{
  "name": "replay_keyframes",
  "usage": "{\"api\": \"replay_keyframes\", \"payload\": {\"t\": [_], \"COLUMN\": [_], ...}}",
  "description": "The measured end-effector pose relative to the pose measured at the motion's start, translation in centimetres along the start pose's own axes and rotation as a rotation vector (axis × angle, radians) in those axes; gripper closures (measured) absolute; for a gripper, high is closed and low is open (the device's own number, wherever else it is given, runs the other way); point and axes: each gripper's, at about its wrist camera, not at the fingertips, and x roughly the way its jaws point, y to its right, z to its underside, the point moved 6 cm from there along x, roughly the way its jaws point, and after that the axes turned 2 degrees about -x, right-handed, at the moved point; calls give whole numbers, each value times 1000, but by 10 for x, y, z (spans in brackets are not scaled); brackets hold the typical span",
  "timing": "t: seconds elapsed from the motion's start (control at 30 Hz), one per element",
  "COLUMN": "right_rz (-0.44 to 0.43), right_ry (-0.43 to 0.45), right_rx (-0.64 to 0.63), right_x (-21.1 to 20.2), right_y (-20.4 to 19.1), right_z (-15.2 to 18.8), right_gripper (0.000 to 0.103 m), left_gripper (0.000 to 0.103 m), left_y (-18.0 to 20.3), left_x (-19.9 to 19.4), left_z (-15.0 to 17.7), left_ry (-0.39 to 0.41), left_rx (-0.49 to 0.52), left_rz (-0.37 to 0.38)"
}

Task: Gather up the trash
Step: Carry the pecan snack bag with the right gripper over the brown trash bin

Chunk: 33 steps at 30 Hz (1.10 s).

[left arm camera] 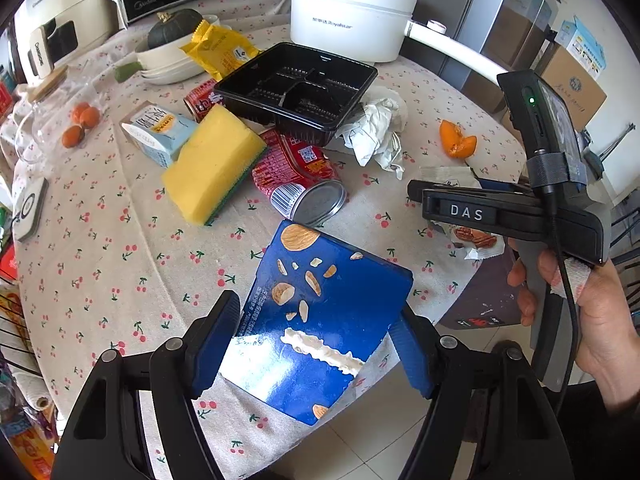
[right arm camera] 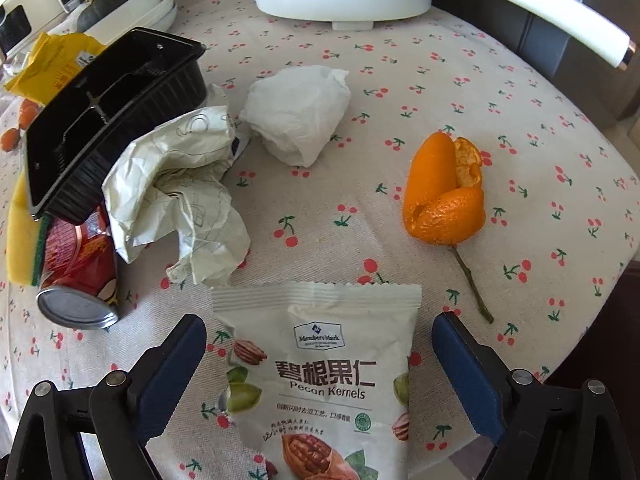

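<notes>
Jaws: left gripper [left arm camera: 316, 340] pinching the blue box [left arm camera: 320, 320] over the tabletop [left arm camera: 100, 248] edge, right gripper [right arm camera: 320, 376] spread astride the pecan packet [right arm camera: 320, 380] at 6 o'clock; close low and centred, avoiding orange peel [right arm camera: 444, 196] at 1 o'clock.

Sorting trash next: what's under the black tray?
The black tray sits tilted on a red can and yellow sponge, with crumpled paper beside it. Anything further beneath is hidden.
</notes>
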Motion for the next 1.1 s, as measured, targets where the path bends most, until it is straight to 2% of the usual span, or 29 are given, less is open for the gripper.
{"api": "replay_keyframes", "payload": {"t": [0.1,0.23,0.4,0.6,0.83,1.1], "right_rz": [2,-37,-61,-49,1,44], "right_ry": [21,43,72,100,136,129], "right_rx": [-7,-5,-4,-17,-27,12], "right_x": [-2,-13,-31,-56,-86,-106], "right_y": [0,0,5,27,68,133], "right_z": [-2,-3,-6,-1,9,31], "right_gripper": [27,32,33,34,34,34], "left_gripper": [27,27,27,27,27,27], "left_y": [2,3,8,28,73,140], "left_x": [-1,0,1,3,5,17], "left_z": [1,1,0,-4,-12,-16], "left_ry": [1,2,5,10,28,32], "left_rx": [4,6,10,26,73,148], "left_rz": [0,-4,-6,9,41,97]}}
